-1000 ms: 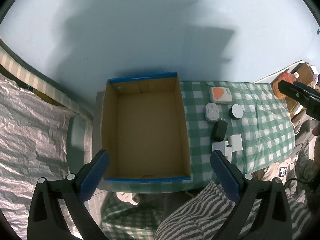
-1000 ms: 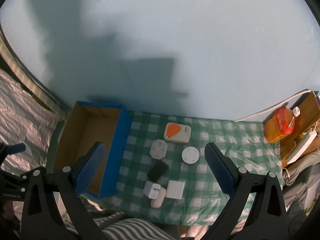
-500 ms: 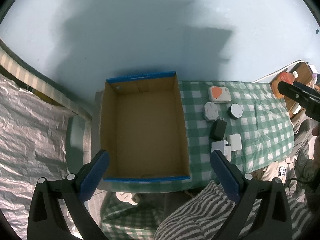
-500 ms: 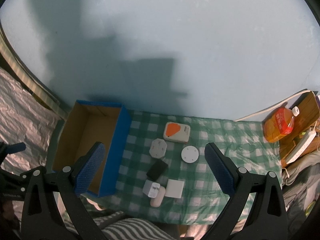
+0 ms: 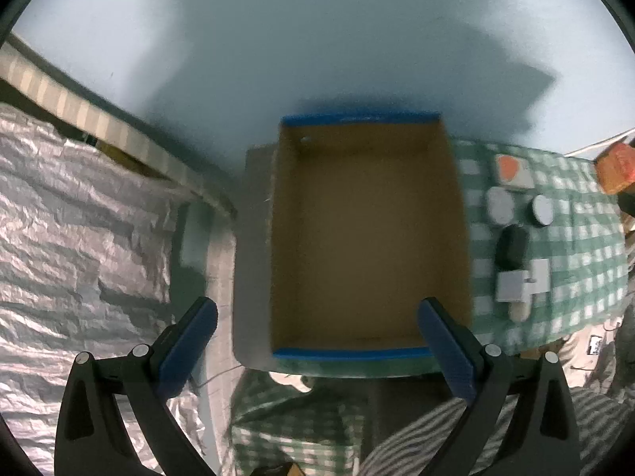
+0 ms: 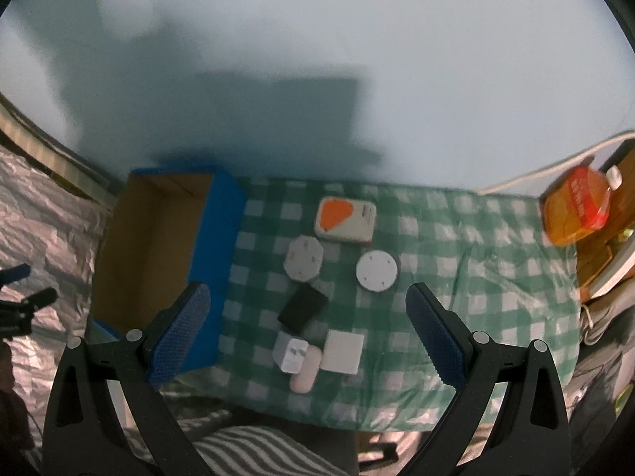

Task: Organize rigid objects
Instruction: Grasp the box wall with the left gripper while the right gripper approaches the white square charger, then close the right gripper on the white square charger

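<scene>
An empty blue-edged cardboard box [image 5: 369, 234] [image 6: 158, 254] stands at the left of a green checked cloth [image 6: 456, 277]. On the cloth lie a white case with an orange patch [image 6: 344, 220], an octagonal white plug [image 6: 304, 258], a white disc [image 6: 376, 270], a black adapter [image 6: 303, 308], a white charger cube [image 6: 291, 353], a beige pill-shaped case [image 6: 304, 375] and a flat white square [image 6: 342, 352]. My left gripper [image 5: 317, 347] is open above the box's near edge. My right gripper [image 6: 303, 337] is open above the objects, holding nothing.
An orange juice bottle [image 6: 577, 208] lies beyond the cloth's right end beside wooden items. Crinkled silver foil [image 5: 79, 246] covers the left. A pale blue wall is behind. Striped fabric [image 6: 254, 452] is at the near edge.
Both grippers have moved down and closer to the table; the box and objects look larger. The left view shifted left, so the box sits more to the right. Both stay open.
</scene>
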`<state>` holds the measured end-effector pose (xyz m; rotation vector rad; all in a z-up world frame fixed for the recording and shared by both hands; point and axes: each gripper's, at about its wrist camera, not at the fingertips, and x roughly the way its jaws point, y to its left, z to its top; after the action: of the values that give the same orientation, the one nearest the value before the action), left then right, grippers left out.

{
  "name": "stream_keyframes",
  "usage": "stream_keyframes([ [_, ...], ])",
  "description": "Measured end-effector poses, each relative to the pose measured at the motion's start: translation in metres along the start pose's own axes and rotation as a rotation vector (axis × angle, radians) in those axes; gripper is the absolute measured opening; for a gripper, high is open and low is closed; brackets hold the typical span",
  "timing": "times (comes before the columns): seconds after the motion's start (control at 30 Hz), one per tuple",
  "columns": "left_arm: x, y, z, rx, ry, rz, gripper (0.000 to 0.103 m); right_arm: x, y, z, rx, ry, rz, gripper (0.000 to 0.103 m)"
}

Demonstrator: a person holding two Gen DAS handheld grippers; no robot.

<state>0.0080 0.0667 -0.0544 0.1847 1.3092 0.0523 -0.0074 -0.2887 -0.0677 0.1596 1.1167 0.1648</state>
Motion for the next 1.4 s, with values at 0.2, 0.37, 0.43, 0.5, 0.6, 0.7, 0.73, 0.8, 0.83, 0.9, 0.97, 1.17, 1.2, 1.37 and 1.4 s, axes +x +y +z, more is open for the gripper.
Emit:
stream_keyframes([
  [0.2, 0.036, 0.025, -0.005, -0.044, 0.061, -0.004, 0.102, 0.040, -0.024, -0.008, 0.037, 0.089, -0.026, 0.099],
  [0.37, 0.062, 0.042, -0.010, -0.086, 0.103, -0.036, 0.102, 0.073, -0.033, -0.021, 0.052, 0.164, -0.032, 0.099],
  [0.43, 0.072, 0.047, -0.013, -0.104, 0.122, -0.042, 0.102, 0.084, -0.035, -0.027, 0.051, 0.184, -0.034, 0.099],
  [0.5, 0.084, 0.055, -0.015, -0.114, 0.134, -0.040, 0.102, 0.096, -0.036, -0.034, 0.049, 0.212, -0.044, 0.099],
  [0.6, 0.101, 0.064, -0.017, -0.122, 0.167, -0.047, 0.102, 0.113, -0.039, -0.042, 0.045, 0.243, -0.048, 0.099],
  [0.7, 0.116, 0.072, -0.019, -0.144, 0.191, -0.079, 0.101, 0.129, -0.042, -0.050, 0.042, 0.273, -0.061, 0.099],
  [0.73, 0.122, 0.075, -0.020, -0.150, 0.198, -0.090, 0.100, 0.134, -0.043, -0.052, 0.041, 0.282, -0.064, 0.099],
  [0.8, 0.132, 0.076, -0.021, -0.147, 0.212, -0.094, 0.094, 0.144, -0.045, -0.057, 0.042, 0.300, -0.067, 0.099],
  [0.83, 0.137, 0.077, -0.022, -0.141, 0.221, -0.089, 0.089, 0.149, -0.046, -0.059, 0.043, 0.310, -0.070, 0.099],
  [0.9, 0.145, 0.077, -0.023, -0.129, 0.238, -0.080, 0.079, 0.157, -0.048, -0.063, 0.050, 0.325, -0.078, 0.099],
  [0.97, 0.154, 0.076, -0.025, -0.120, 0.260, -0.077, 0.065, 0.164, -0.051, -0.067, 0.059, 0.342, -0.082, 0.099],
  [1.17, 0.173, 0.074, -0.030, -0.105, 0.309, -0.092, 0.049, 0.182, -0.054, -0.071, 0.087, 0.373, -0.089, 0.099],
  [1.2, 0.175, 0.073, -0.031, -0.101, 0.316, -0.090, 0.046, 0.184, -0.055, -0.071, 0.090, 0.375, -0.091, 0.099],
  [1.37, 0.184, 0.071, -0.031, -0.083, 0.338, -0.102, 0.041, 0.198, -0.058, -0.071, 0.116, 0.397, -0.094, 0.093],
  [1.4, 0.185, 0.070, -0.030, -0.076, 0.344, -0.098, 0.041, 0.201, -0.059, -0.071, 0.121, 0.407, -0.090, 0.090],
])
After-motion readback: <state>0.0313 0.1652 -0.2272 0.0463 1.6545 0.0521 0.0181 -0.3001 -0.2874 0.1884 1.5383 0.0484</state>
